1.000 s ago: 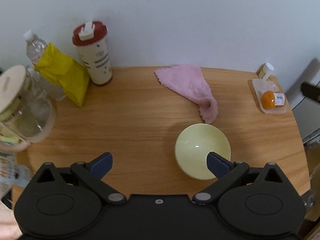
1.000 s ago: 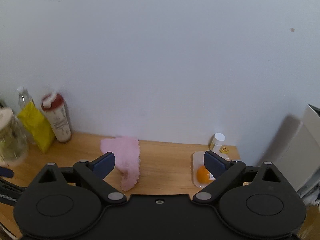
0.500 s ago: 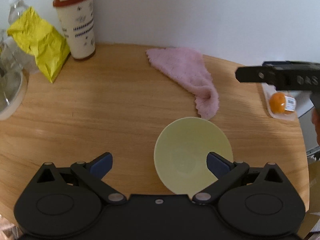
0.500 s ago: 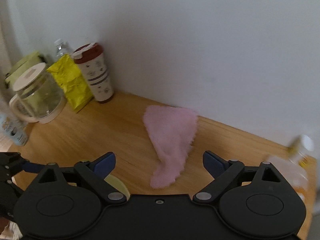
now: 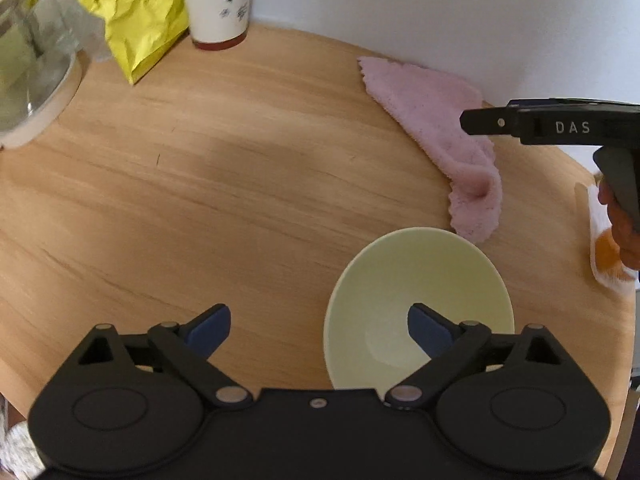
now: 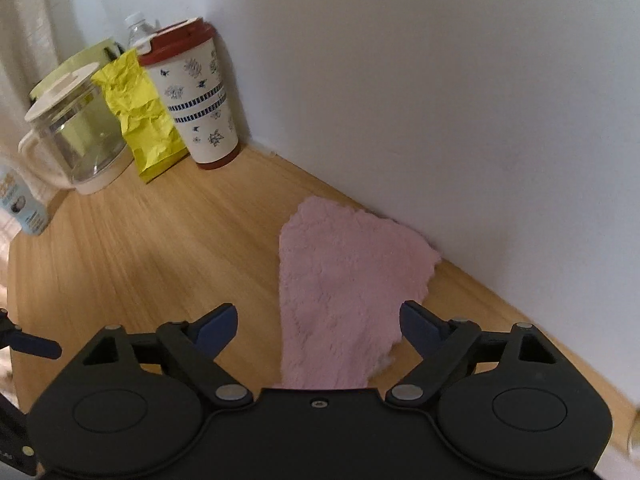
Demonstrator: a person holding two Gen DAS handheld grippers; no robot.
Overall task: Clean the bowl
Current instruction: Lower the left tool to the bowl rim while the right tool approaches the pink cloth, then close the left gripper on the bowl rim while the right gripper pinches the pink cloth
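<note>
A pale green bowl [image 5: 416,280] stands upright on the round wooden table [image 5: 200,184]. My left gripper [image 5: 318,326] is open and hovers over its near left rim, with the right finger above the bowl's inside. A pink cloth [image 5: 436,120] lies flat near the wall, just beyond the bowl. My right gripper [image 6: 318,322] is open and empty, low over the cloth [image 6: 344,280], fingers to either side of its near end. The right gripper's body [image 5: 560,128] shows side-on in the left wrist view, above the cloth.
A patterned cup with a red lid [image 6: 192,92], a yellow bag [image 6: 140,116], a glass jar [image 6: 72,136] and a small carton [image 6: 20,204] stand at the back left. A tray with an orange [image 5: 606,254] sits at the table's right edge. The wall [image 6: 440,80] is close behind the cloth.
Both grippers have moved down and forward. The left one has closed in on the bowl. The right one has dropped over the pink cloth and turned left.
</note>
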